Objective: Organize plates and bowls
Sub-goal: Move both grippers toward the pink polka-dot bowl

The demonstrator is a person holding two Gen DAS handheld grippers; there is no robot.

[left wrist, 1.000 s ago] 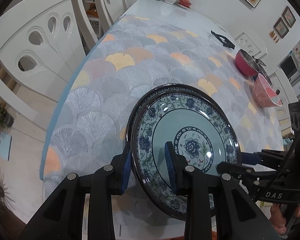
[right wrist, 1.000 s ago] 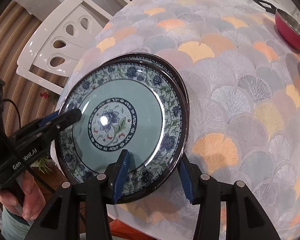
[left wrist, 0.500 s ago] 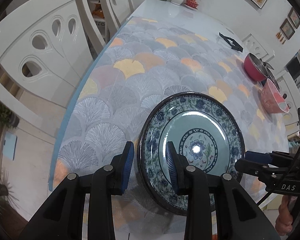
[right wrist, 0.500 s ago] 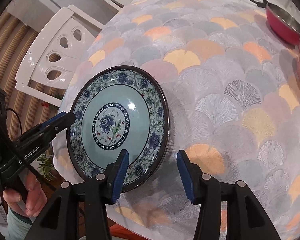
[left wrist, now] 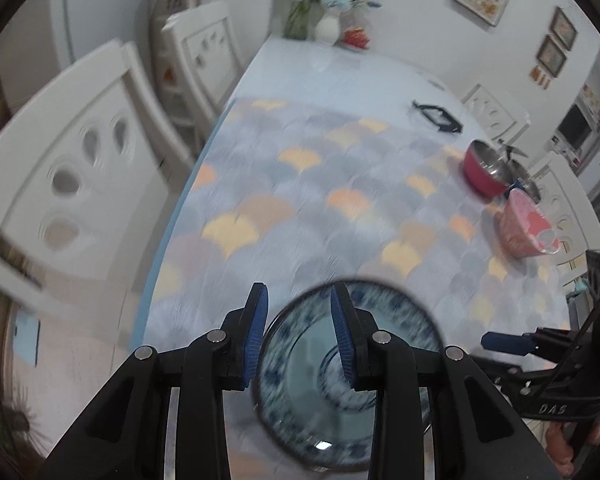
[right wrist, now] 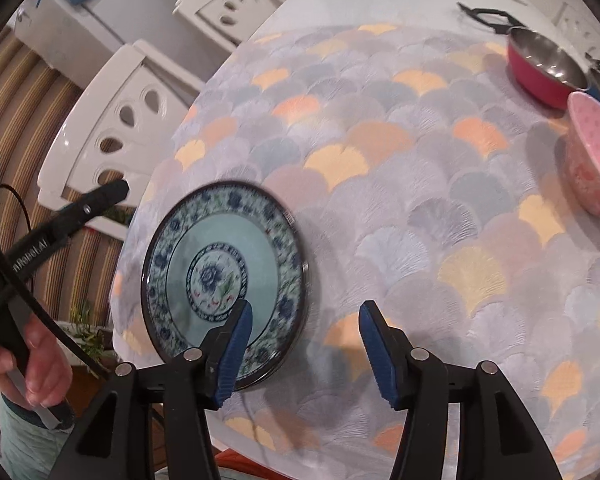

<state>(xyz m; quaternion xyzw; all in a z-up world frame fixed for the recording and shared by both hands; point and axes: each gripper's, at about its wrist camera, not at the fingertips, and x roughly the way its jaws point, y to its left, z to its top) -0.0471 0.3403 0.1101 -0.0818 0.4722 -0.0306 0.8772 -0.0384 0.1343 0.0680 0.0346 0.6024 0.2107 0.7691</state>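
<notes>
Right wrist: fan-patterned tablecloth (right wrist: pixel 400 184) covers the table, white chairs (right wrist: pixel 112 120) beside.

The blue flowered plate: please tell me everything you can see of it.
The plate is round and glazed, like ceramic: a pale teal middle with a blue flower medallion, a white band of blue flowers, a dark rim. It lies flat, face up, near the table's edge on the patterned cloth. Neither pair of jaws touches it. A second plate under it cannot be confirmed.
</notes>
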